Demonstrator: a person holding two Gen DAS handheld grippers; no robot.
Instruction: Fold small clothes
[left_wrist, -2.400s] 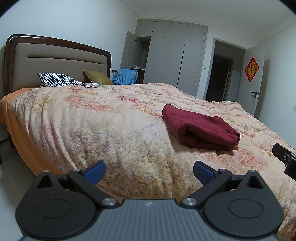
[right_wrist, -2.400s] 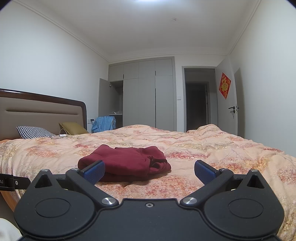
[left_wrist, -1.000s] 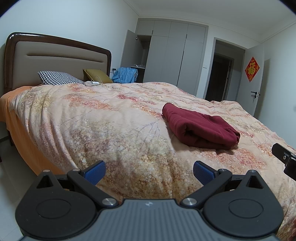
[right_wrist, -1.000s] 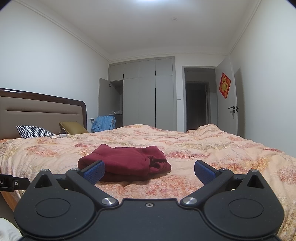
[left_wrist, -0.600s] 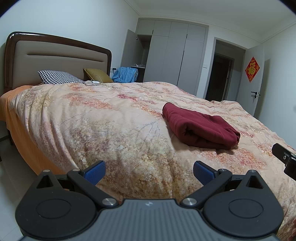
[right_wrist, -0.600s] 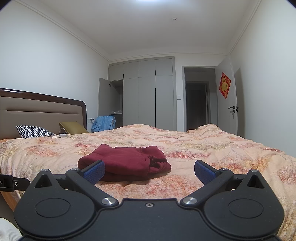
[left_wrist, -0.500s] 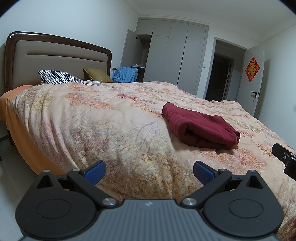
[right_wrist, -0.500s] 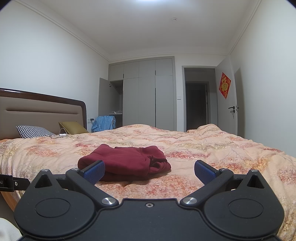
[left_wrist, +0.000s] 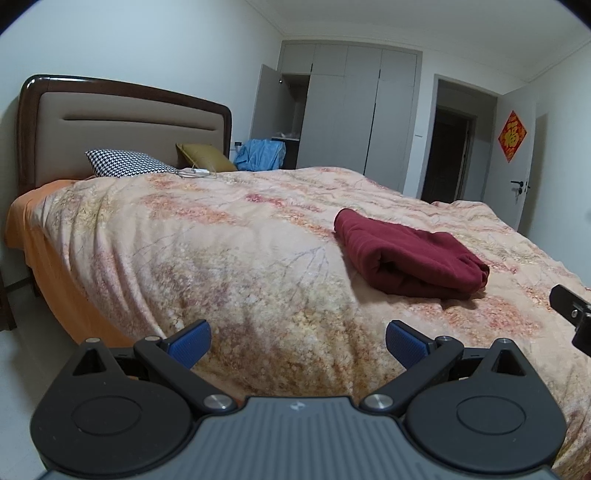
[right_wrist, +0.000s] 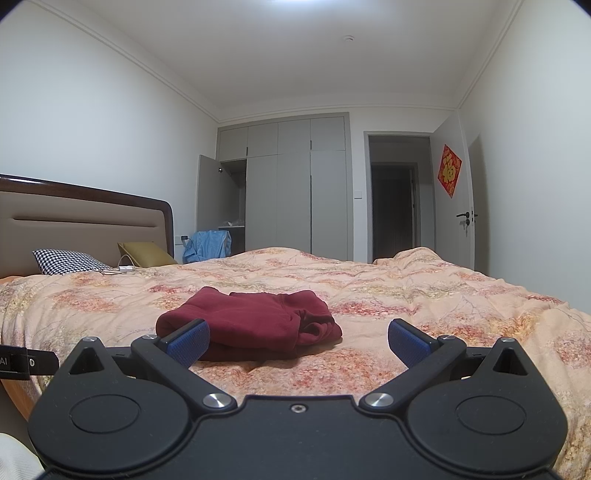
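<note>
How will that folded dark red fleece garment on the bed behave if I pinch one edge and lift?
The folded dark red fleece garment looks soft and thick, so it will likely droop and unfold. Its loose bunched end would probably slide free first.

A folded maroon garment (right_wrist: 251, 323) is seen on the floral quilt (right_wrist: 424, 295), ahead of the wide-spread right gripper (right_wrist: 298, 341).

Black tongs (left_wrist: 297, 341), blue ribbed pads (left_wrist: 190, 339), silver pivot screws.
</note>
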